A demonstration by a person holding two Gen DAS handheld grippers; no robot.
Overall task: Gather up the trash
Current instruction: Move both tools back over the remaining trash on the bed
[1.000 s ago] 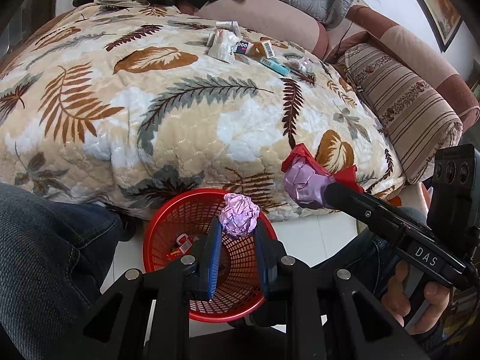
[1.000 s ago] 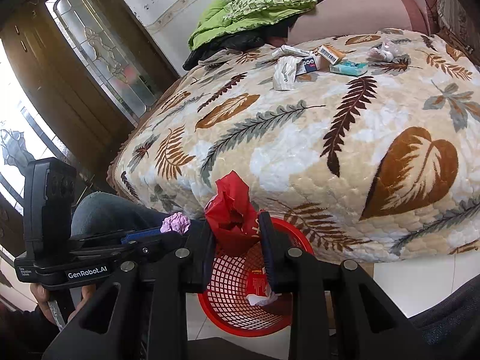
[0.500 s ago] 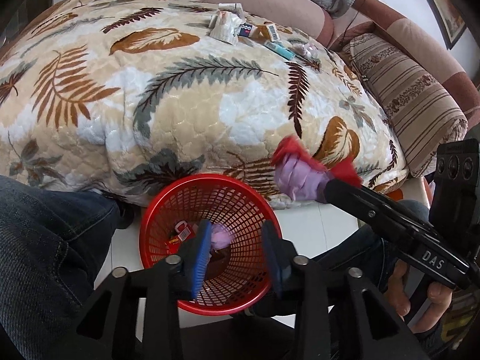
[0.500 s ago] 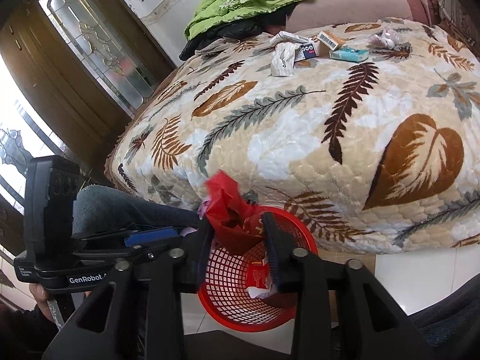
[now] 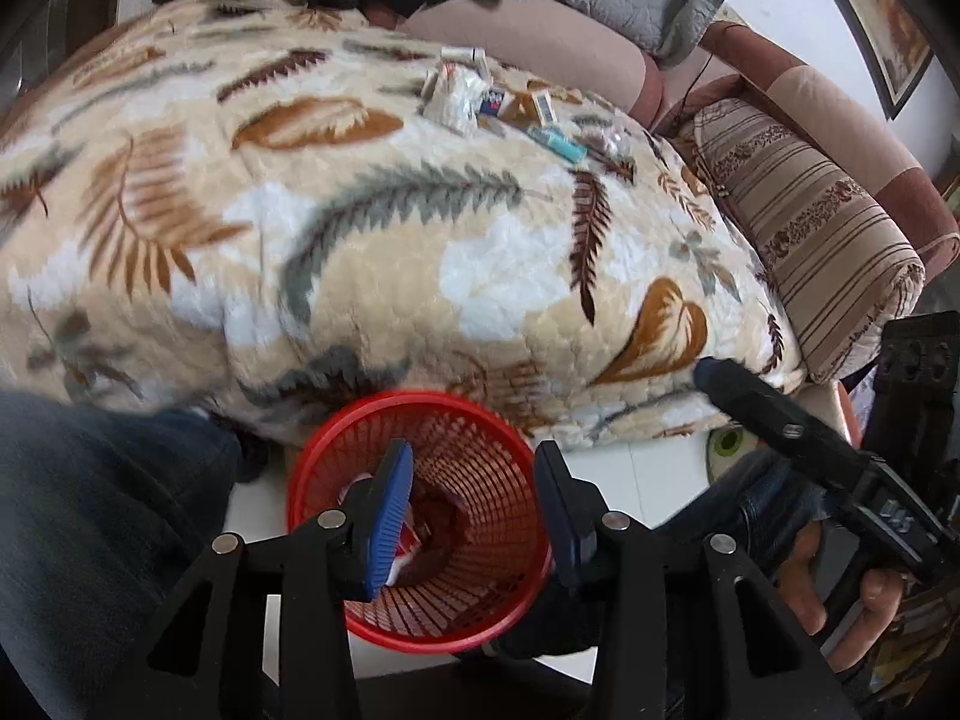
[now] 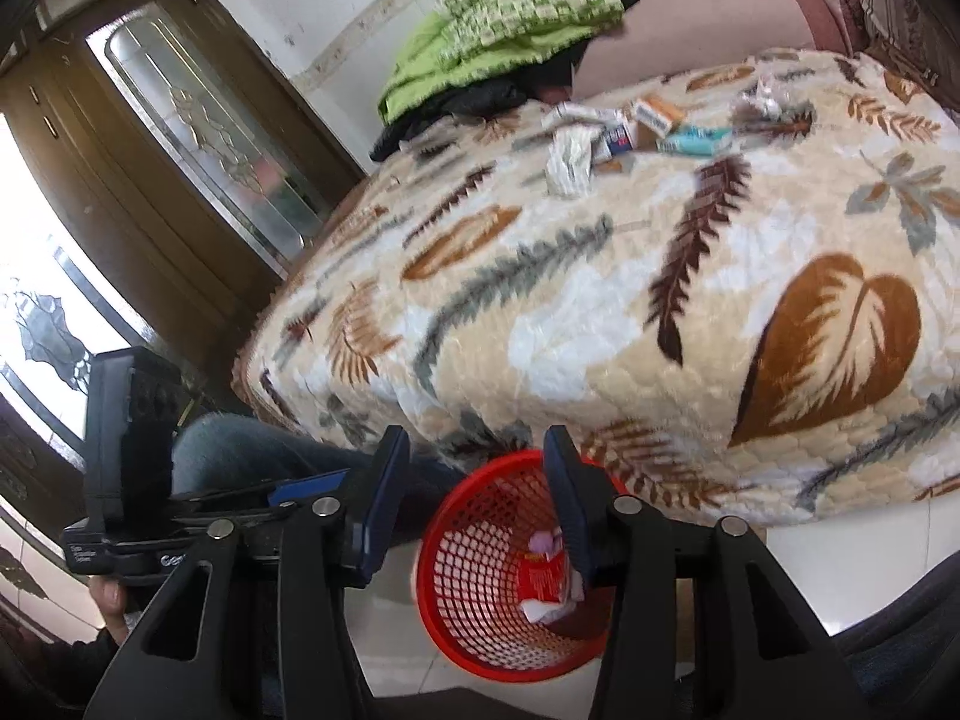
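A red mesh basket (image 5: 336, 468) stands on the floor against the bed; it also shows in the right wrist view (image 6: 474, 612) with wrappers (image 6: 543, 585) inside. My left gripper (image 5: 471, 504) is open and empty, right above the basket. My right gripper (image 6: 477, 480) is open and empty, above the basket's left rim; in the left wrist view it (image 5: 756, 399) comes in from the right. More trash (image 5: 462, 96) lies far back on the leaf-print blanket (image 5: 372, 240): crumpled white paper (image 6: 570, 159), small boxes (image 6: 657, 114), a teal packet (image 6: 696, 141).
A striped bolster (image 5: 822, 252) and cushions lie at the right of the bed. Green and dark clothes (image 6: 516, 6) are piled at the far end. My denim-clad leg (image 5: 102, 516) is left of the basket. A wooden glass door (image 6: 180, 138) stands at the left.
Both grippers opened. The purple foil ball dropped from the left one and the red-and-purple wrapper from the right one into the basket. Both grippers now stand empty.
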